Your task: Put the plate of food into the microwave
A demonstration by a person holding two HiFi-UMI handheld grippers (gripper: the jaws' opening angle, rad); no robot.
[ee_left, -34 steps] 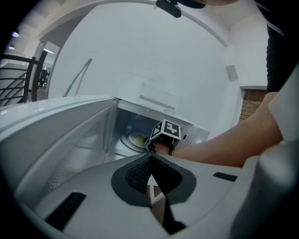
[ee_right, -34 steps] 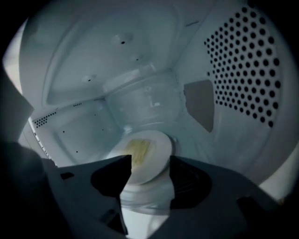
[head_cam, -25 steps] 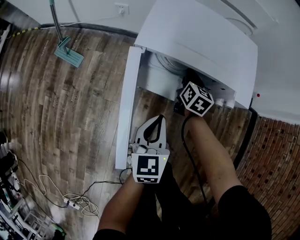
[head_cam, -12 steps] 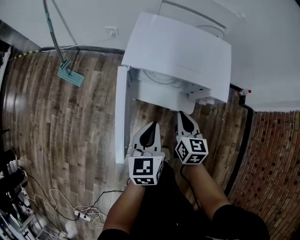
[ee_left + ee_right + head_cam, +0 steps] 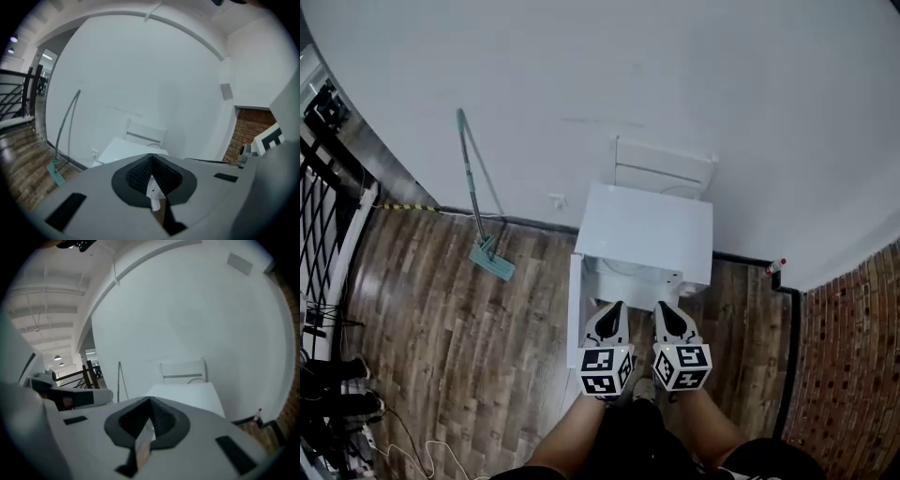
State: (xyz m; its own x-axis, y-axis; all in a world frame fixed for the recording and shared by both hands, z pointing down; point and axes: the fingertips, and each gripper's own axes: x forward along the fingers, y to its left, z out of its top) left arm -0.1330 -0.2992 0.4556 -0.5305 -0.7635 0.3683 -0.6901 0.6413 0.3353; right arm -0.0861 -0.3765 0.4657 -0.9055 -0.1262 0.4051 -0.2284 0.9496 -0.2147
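Observation:
A white microwave stands on the wood floor against the wall, its door swung open to the left. Inside the opening a pale round shape shows; I cannot tell whether it is the plate. My left gripper and right gripper hover side by side just in front of the opening, both shut with nothing between the jaws. The left gripper view has the shut gripper pointing over the microwave's top. The right gripper view shows the same for its gripper and the top.
A mop leans on the wall left of the microwave. A white panel stands behind it. A red-capped bottle sits at the wall on the right, next to brick flooring. A black railing runs along the far left.
My right gripper has come back out of the microwave's opening to sit beside the left one. The head view has risen and pulled back, so the microwave looks smaller.

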